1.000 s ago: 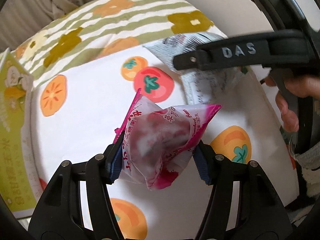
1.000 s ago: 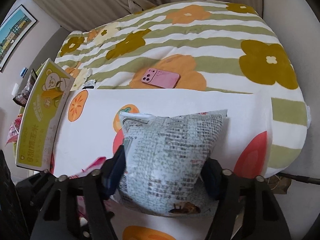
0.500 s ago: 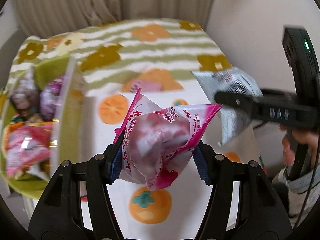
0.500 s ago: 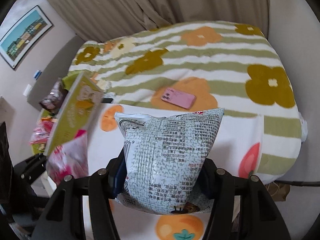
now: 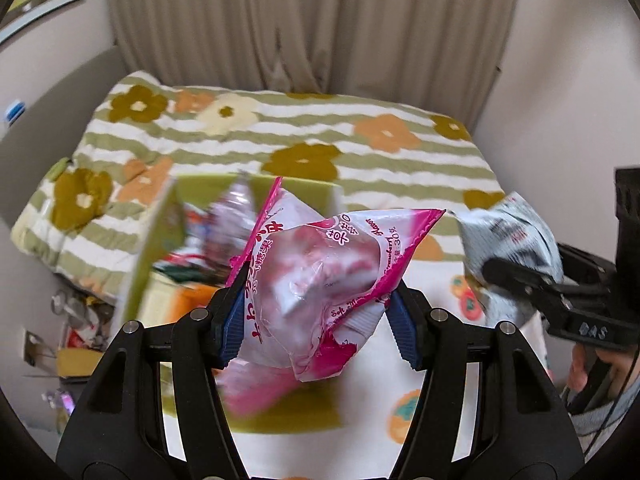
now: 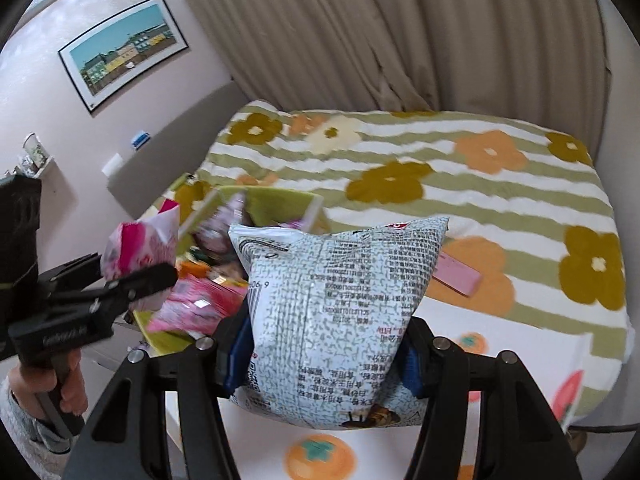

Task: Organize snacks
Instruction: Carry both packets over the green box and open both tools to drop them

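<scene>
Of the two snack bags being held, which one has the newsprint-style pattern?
The grey-white printed bag in the right gripper; the left gripper holds a pink, partly see-through candy bag.

A box (image 6: 276,204) holding snack packets (image 6: 200,304) sits at the table's (image 6: 520,344) left edge; behind the table lies the bed (image 6: 500,196), a phone (image 6: 456,276) on it.
</scene>
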The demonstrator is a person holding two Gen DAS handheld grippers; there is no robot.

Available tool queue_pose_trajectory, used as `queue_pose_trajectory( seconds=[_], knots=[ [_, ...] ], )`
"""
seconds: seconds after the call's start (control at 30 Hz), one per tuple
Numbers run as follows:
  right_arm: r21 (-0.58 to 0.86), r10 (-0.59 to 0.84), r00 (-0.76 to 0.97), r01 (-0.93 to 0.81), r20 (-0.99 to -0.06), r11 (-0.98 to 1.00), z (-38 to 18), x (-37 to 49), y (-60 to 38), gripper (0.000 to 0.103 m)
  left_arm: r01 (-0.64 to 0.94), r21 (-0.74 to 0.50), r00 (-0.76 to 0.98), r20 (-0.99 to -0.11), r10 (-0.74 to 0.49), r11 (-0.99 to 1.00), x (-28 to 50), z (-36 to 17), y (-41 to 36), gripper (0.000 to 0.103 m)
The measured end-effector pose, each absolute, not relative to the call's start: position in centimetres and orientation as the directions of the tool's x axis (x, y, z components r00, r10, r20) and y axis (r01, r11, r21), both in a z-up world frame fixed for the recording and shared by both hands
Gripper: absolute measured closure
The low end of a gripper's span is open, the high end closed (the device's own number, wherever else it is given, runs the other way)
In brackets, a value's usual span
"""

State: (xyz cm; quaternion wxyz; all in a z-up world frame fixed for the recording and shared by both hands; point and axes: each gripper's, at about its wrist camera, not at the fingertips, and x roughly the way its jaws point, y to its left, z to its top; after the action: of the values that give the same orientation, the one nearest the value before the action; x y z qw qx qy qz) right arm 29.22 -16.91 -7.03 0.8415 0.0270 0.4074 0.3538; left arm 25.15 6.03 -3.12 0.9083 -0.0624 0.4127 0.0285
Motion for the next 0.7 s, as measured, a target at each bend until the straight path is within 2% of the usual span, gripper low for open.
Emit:
queue_pose_trajectory(
  seconds=[0.27, 0.57, 0.67, 0.7],
  knots=[
    [0.336, 0.613, 0.427, -0.562, -0.665, 0.756, -6.7, 29.5, -8.9, 0.047, -0.110, -0.096, 0.636, -0.772, -0.004, 0.989, 27.8, -3.8, 16.0, 0.045],
    [0.337, 0.558, 0.461, -0.478, -0.690, 0.811, -8.0, 30.0, -4.1, 0.047, -0.001, -0.118, 0.572, -0.815, -0.096, 0.993, 32.4, -7.4, 20.4, 0.045],
    [0.335, 0.533, 0.466, -0.445, -0.706, 0.831, -8.4, 30.2, -3.2, 0.047, 0.013, -0.143, 0.555, -0.822, -0.126, 0.990, 33.6, -8.2, 21.3, 0.037],
    [0.331, 0.523, 0.466, -0.433, -0.714, 0.838, -8.6, 30.3, -2.9, 0.047, 0.018, -0.151, 0.554, -0.822, -0.135, 0.988, 33.7, -8.3, 21.5, 0.028]
  ],
)
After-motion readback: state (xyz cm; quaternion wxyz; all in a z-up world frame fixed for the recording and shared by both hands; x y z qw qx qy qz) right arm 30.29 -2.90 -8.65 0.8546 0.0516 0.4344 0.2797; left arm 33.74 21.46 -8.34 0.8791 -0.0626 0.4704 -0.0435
